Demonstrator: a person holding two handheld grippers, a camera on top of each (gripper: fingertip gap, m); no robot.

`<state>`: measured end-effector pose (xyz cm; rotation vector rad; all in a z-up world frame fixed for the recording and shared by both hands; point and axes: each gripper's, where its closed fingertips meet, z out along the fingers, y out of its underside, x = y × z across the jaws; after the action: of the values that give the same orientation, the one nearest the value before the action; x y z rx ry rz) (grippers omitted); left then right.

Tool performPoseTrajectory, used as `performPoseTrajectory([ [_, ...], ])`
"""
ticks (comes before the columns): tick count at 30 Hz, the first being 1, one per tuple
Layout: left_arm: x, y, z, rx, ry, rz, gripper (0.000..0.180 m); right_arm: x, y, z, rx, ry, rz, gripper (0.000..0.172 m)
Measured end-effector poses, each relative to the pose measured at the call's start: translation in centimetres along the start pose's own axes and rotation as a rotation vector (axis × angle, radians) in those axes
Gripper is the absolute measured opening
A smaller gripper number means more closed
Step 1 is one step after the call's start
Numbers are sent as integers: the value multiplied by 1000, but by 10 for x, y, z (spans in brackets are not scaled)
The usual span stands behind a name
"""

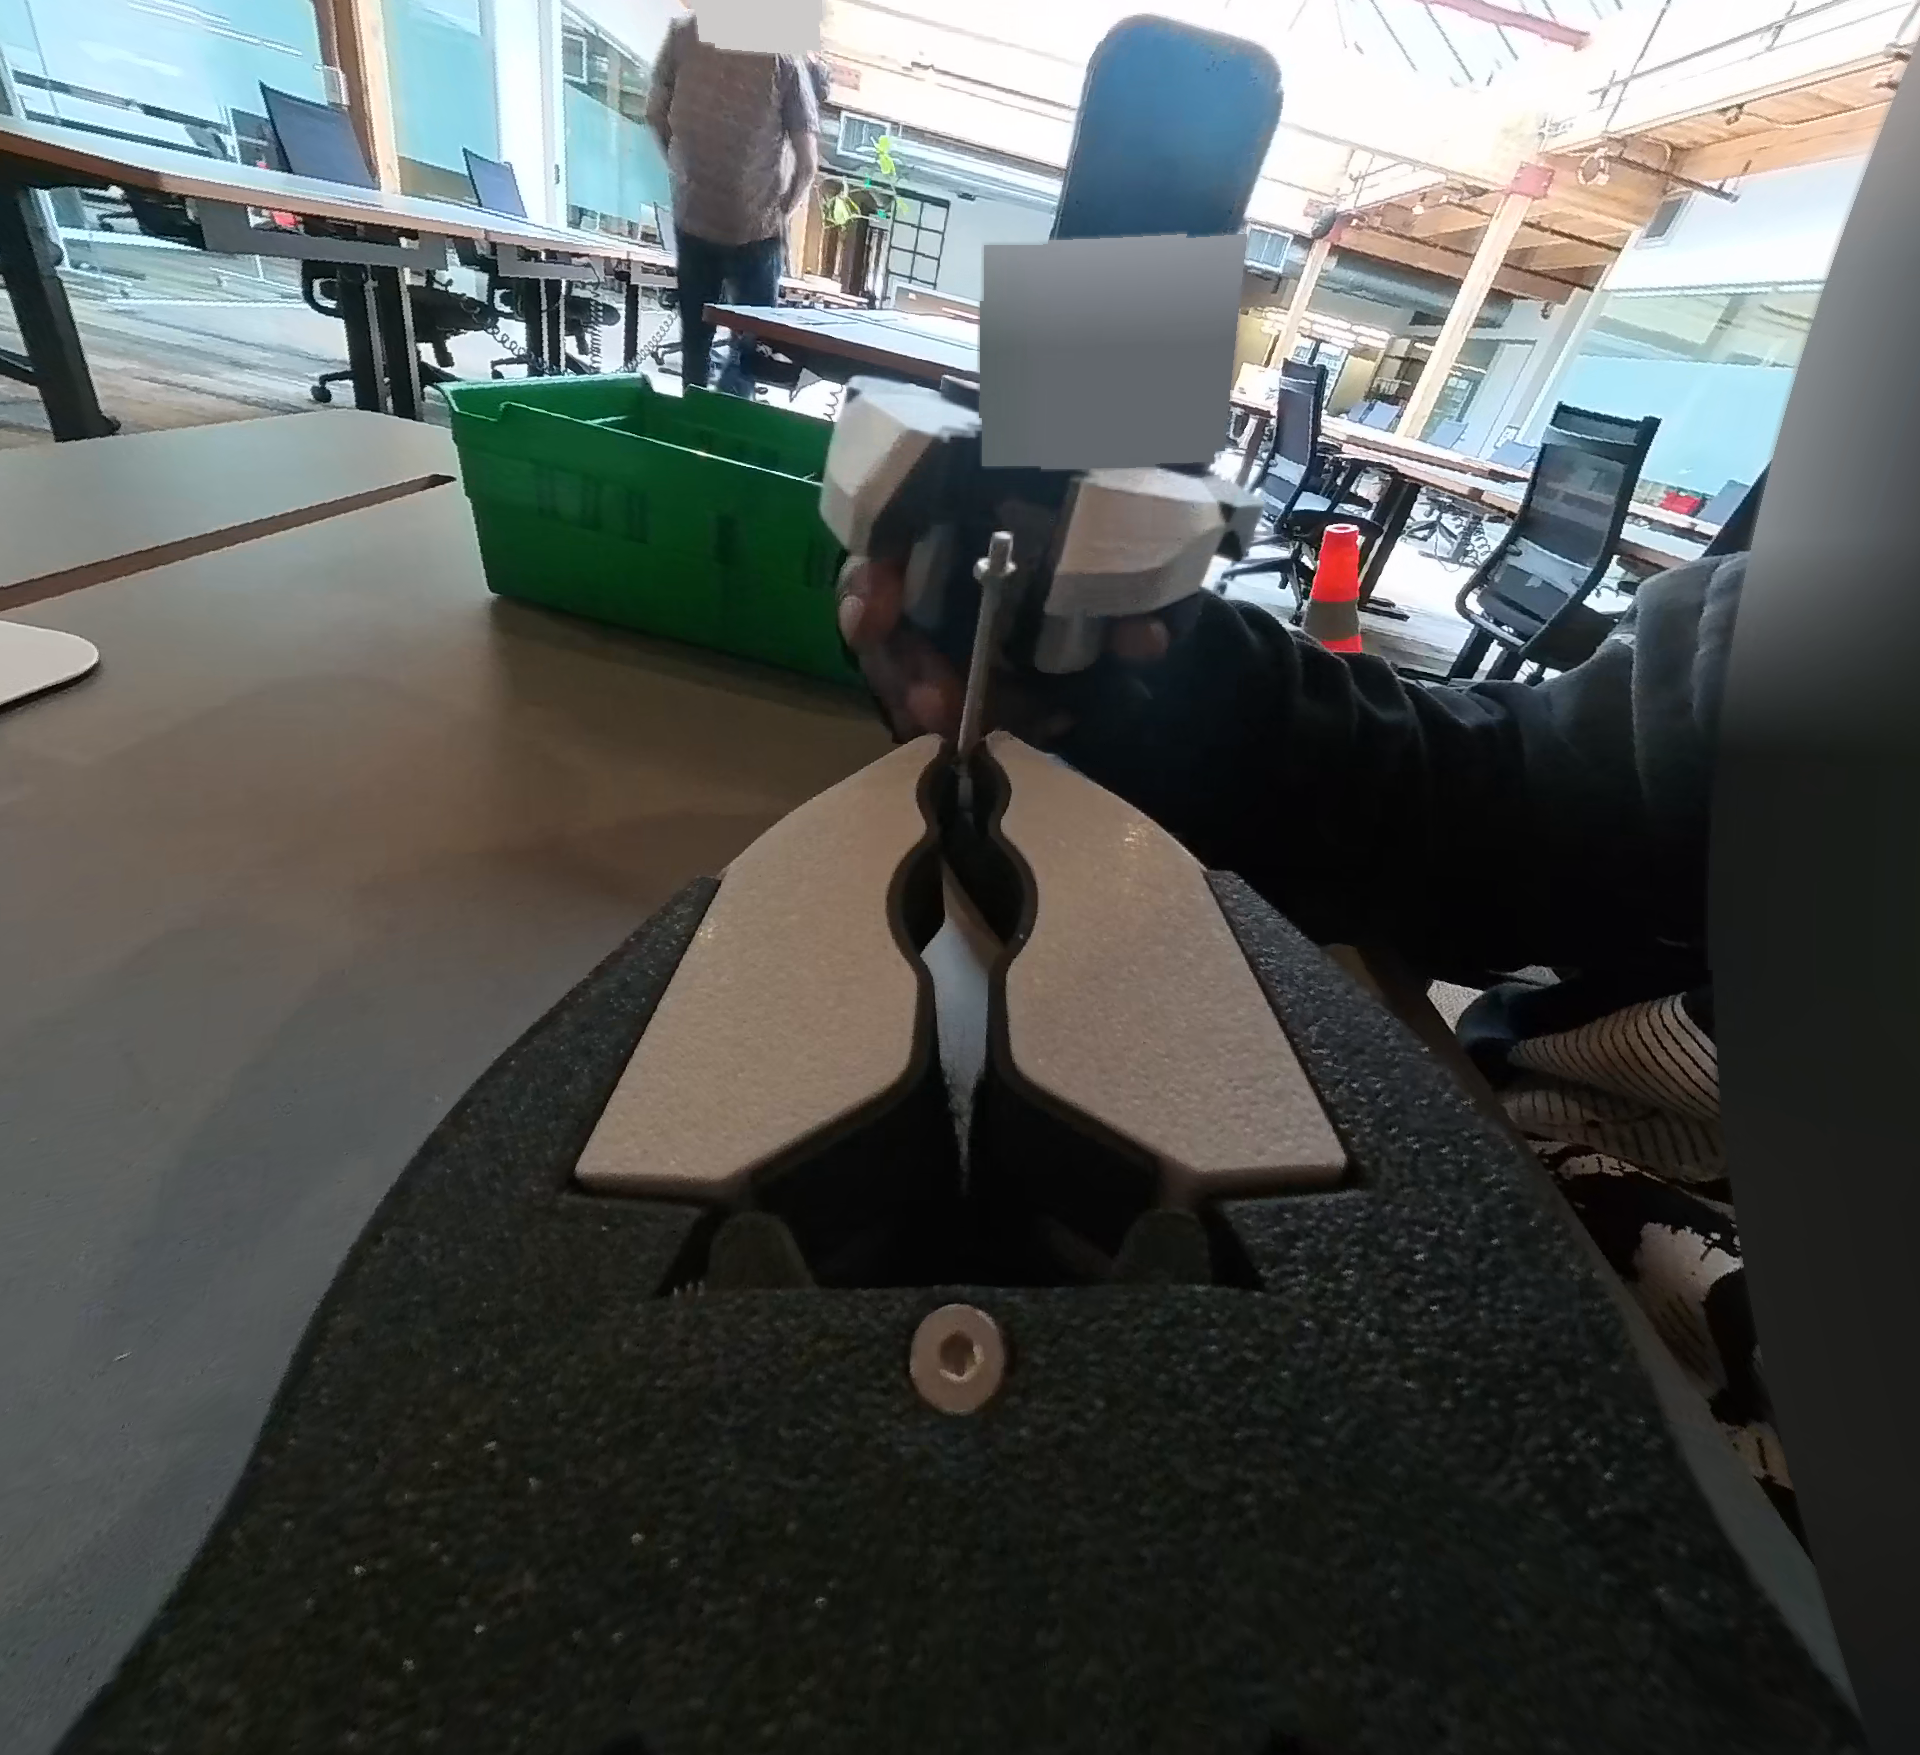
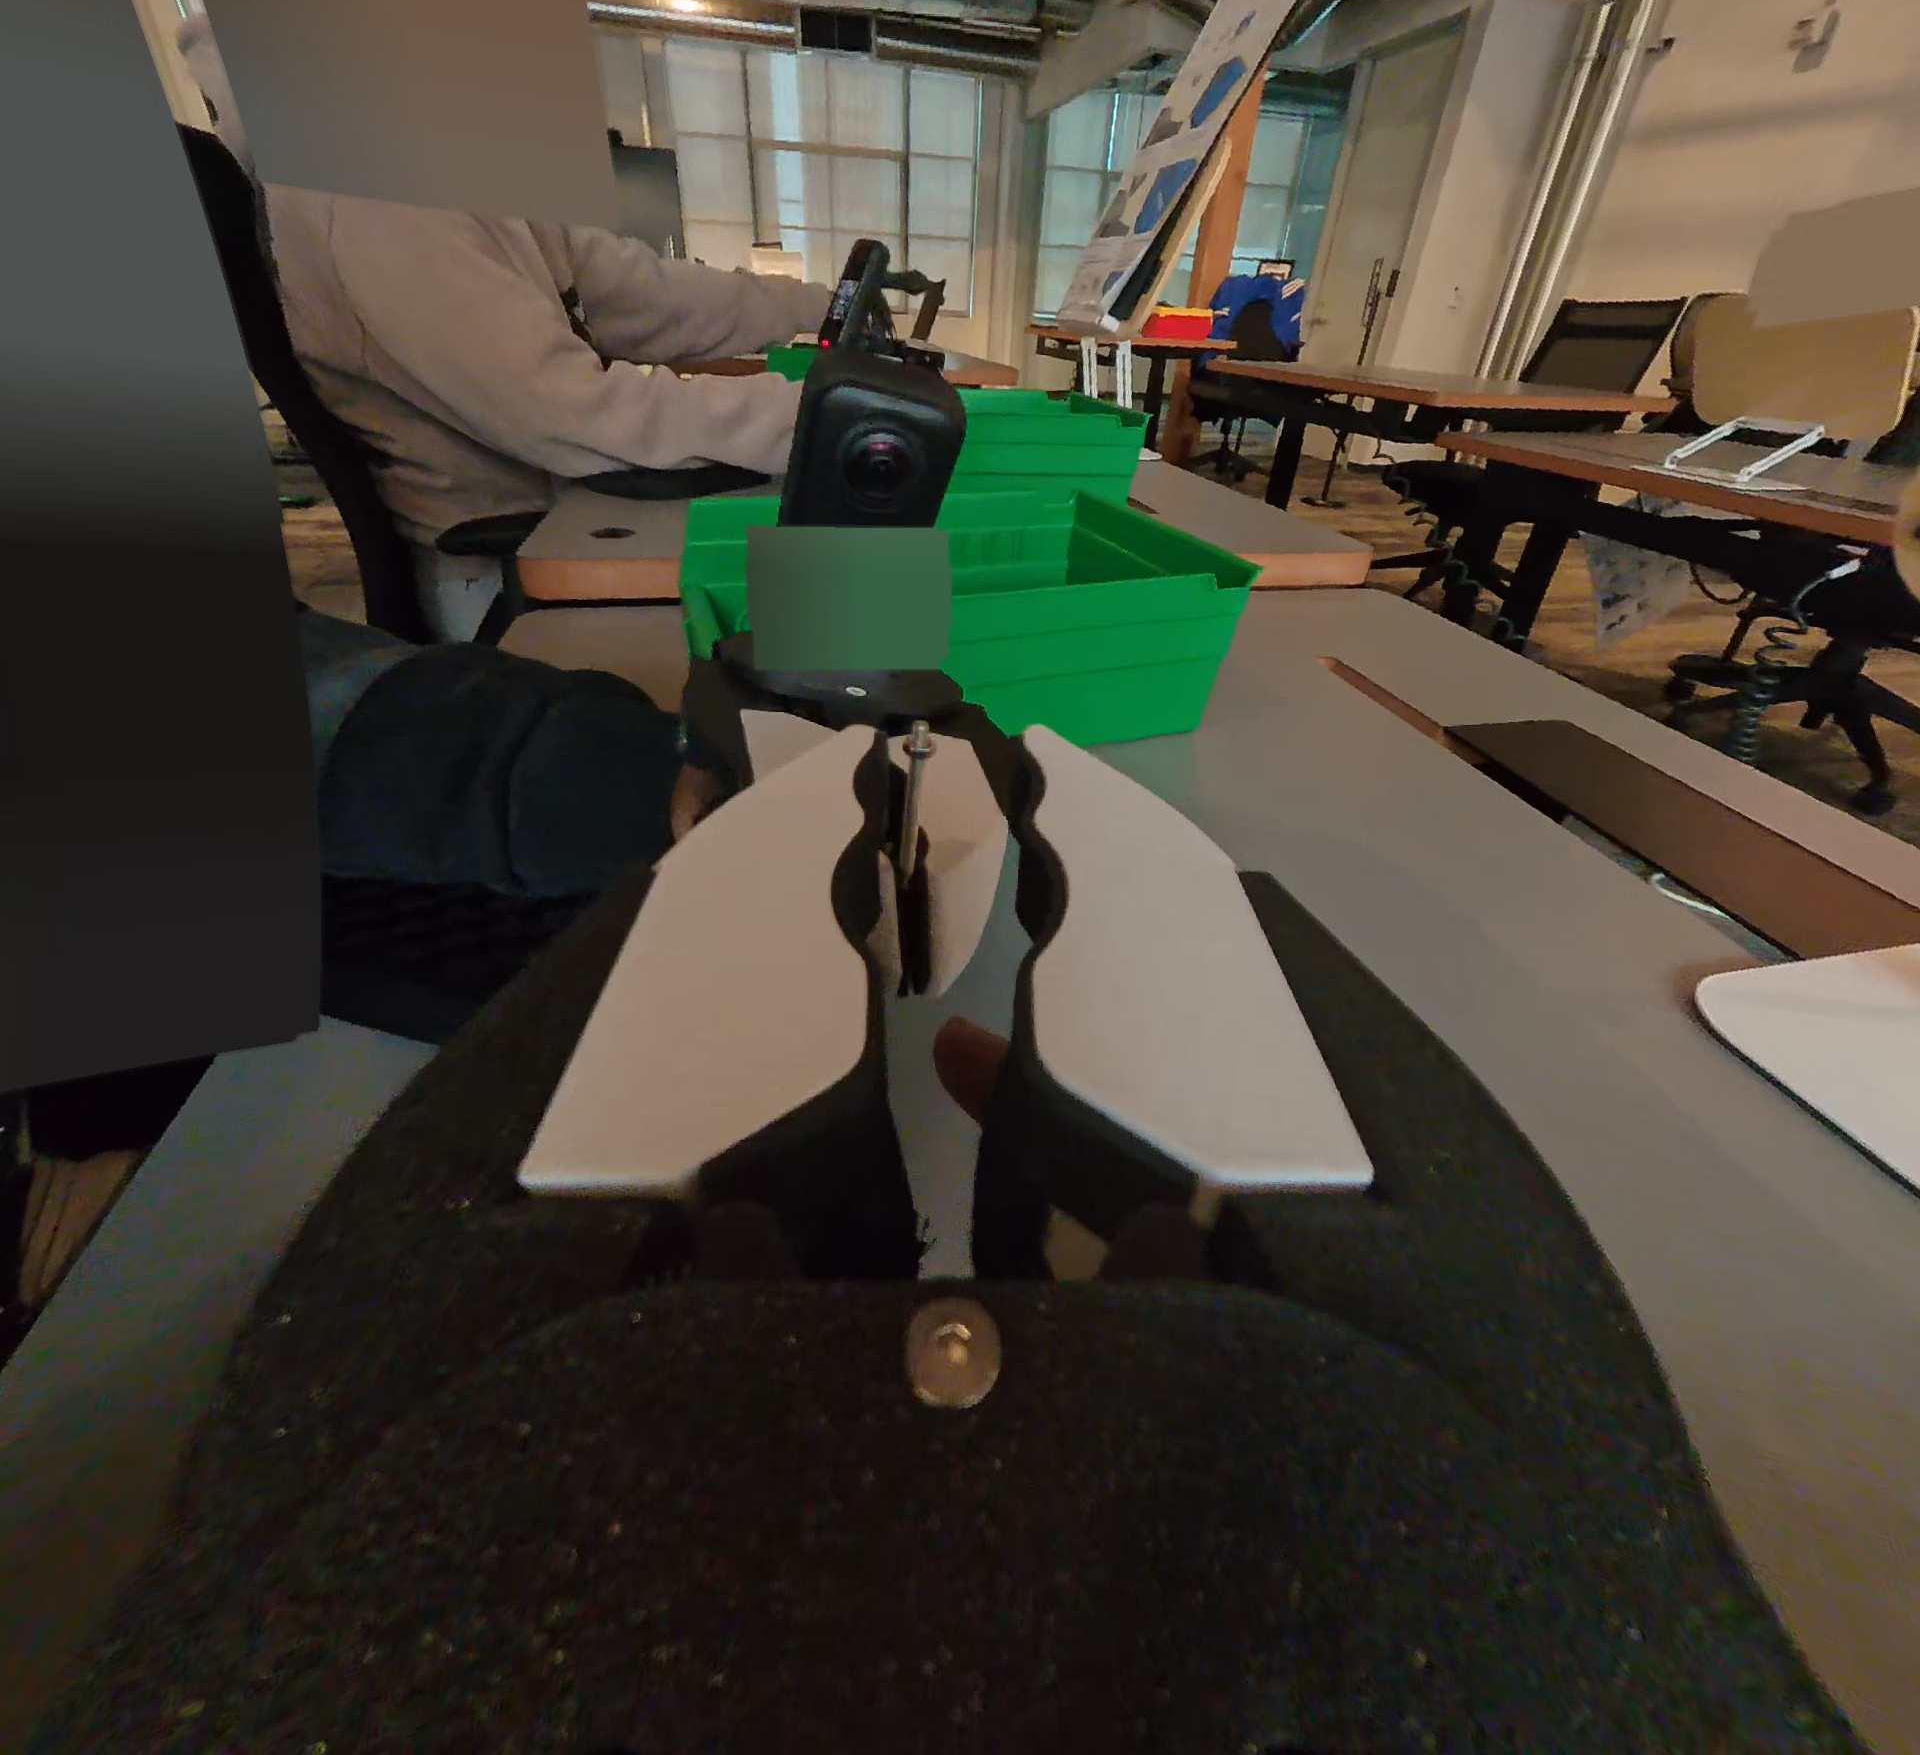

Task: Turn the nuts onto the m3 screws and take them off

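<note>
Left gripper (image 1: 964, 749) pinches a thin, stiff steel screw (image 1: 982, 656) upright; right gripper (image 2: 940, 749) stands parted around its tiny, slippery silver nut (image 2: 918, 743), best taken by the flats.

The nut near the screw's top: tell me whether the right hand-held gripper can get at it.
Probably yes. The right hand-held gripper stands open around the screw, which the left hand-held gripper clamps upright, and the nut sits exposed between its fingertips.

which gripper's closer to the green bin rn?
Hard to call. Left gripper, clamped on the screw, and the open right gripper meet nose to nose in front of the green bin; neither touches it.
</note>
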<state>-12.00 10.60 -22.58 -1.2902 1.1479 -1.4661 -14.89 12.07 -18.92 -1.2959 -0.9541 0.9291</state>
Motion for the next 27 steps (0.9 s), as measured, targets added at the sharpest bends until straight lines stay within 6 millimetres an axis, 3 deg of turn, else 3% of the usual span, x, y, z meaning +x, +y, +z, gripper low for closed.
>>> performPoseTrajectory([
  [6, -1, -3, -2, 13, -6, -1, 1, 10, -3, -9, 24, 32, 19, 13],
  [12, 0, -1, -1, 4, 0, 1, 1, -1, 0, 1, 1, 1, -3, 20],
  [18, 0, -3, -2, 14, -1, -1, 1, 9, -3, -8, 23, 36, 18, 14],
  [27, 1, 0, 0, 2, 4, 4, 1, 2, -1, -1, 6, 9, 6, 17],
])
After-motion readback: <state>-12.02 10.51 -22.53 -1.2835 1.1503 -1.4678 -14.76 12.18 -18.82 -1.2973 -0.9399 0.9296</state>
